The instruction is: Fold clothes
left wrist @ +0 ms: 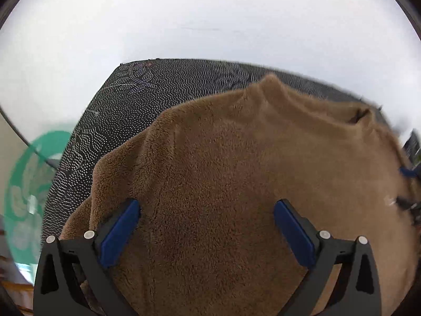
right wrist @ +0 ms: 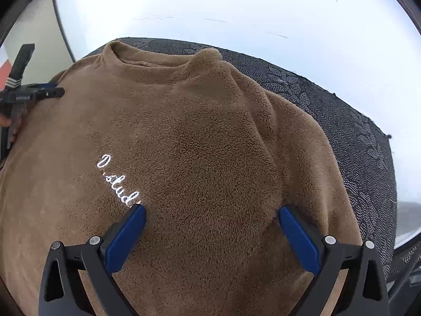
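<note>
Right now your left gripper (left wrist: 206, 206) has its blue pads (left wrist: 119, 233) spread wide, grasping nothing, over the brown fleece sweater (left wrist: 223, 184) that fills the lower half of its frame. Your right gripper (right wrist: 211, 210) is likewise released, pads (right wrist: 126, 237) apart above the sweater's chest, its left pad just beside the white script lettering (right wrist: 115, 181). The collar (right wrist: 158, 60) sits at the upper centre of the right view. Under the sweater lies a dark dotted mat (left wrist: 126, 100) on a white table (left wrist: 184, 13). At the left view's left edge a green round object (left wrist: 23, 184) shows blurred.
</note>
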